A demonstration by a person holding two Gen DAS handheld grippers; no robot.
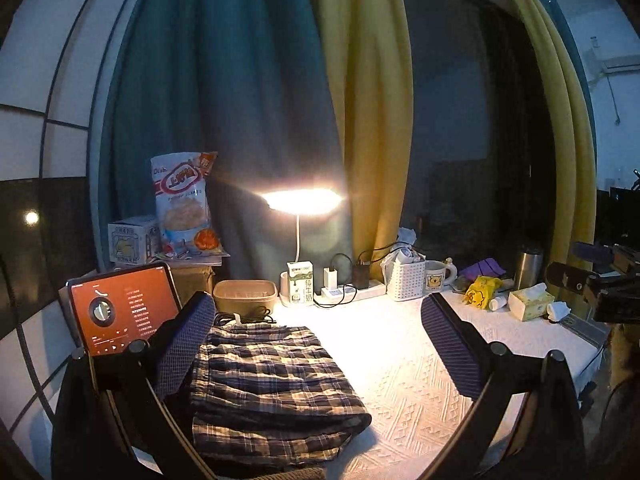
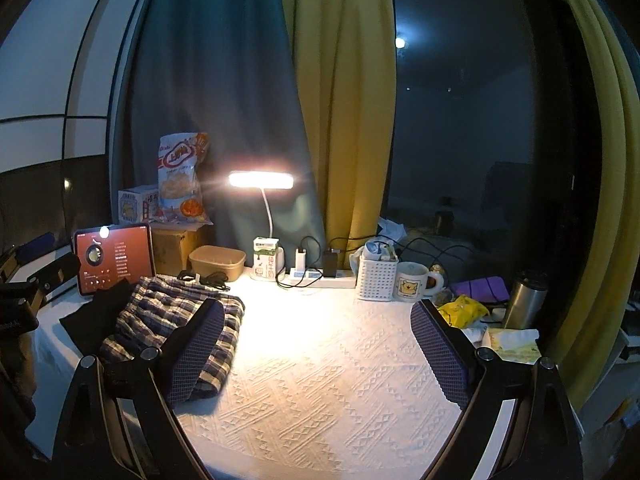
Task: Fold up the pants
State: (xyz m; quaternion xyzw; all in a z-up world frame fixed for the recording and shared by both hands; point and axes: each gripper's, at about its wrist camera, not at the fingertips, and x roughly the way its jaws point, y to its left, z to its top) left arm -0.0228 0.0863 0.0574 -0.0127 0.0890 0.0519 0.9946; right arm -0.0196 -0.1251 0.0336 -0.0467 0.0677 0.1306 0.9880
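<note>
The plaid pants (image 1: 264, 384) lie folded into a thick bundle on the left side of the table (image 1: 400, 368), close to its near edge, and we see them resting flat on the white textured cloth with nothing gripping them. Our left gripper (image 1: 316, 344) hangs just above the bundle with its fingers spread wide, the left finger over the pants' left side and the right finger out over bare cloth. Our right gripper (image 2: 316, 352) is wide open too, nothing between its fingers; its left finger overlaps the right edge of the pants (image 2: 176, 320) in that view, though we cannot tell if it touches. Along the table's far edge a lit desk lamp (image 1: 302, 200) glows over a milk carton (image 1: 300, 282), a power strip (image 1: 348, 290), a white basket (image 1: 408, 280) and a mug (image 1: 438, 276). At the far left corner a tablet (image 1: 124, 308) stands with an orange screen, just beside the pants.
</note>
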